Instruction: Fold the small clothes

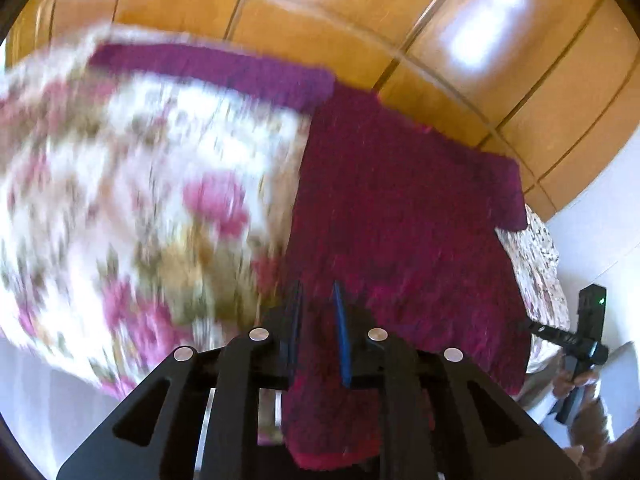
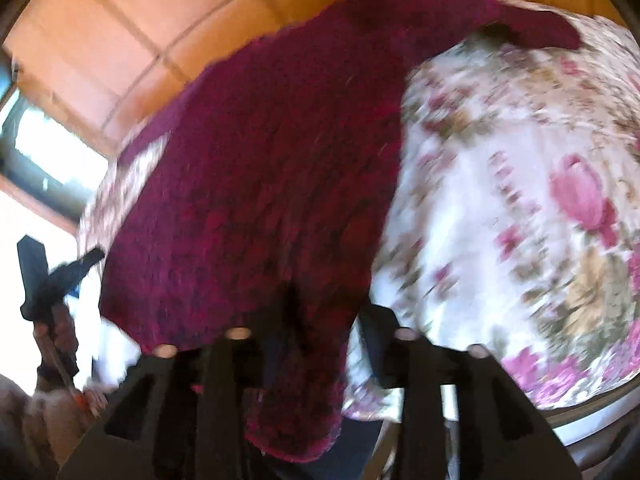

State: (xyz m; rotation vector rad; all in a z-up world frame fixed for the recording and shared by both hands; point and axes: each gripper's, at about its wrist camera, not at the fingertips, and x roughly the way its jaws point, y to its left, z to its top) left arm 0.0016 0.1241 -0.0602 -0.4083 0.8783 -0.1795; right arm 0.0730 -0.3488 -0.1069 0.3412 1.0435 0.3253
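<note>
Deep magenta knit garment [image 1: 400,208], white floral cloth [image 1: 120,200] with pink roses at nine o'clock, orange-brown wooden panels [image 1: 360,20]

You had a floral bedspread [image 1: 120,184] spread under the work, wooden wardrobe panels [image 1: 360,12] beyond it, and a bright window [image 2: 44,152] off to one side.

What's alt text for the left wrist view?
The left claw is shut on the near edge of a dark red knitted garment spread over a floral cover, the picture motion-blurred. Wooden panels fill the background, and the right claw shows at the far right.
</note>
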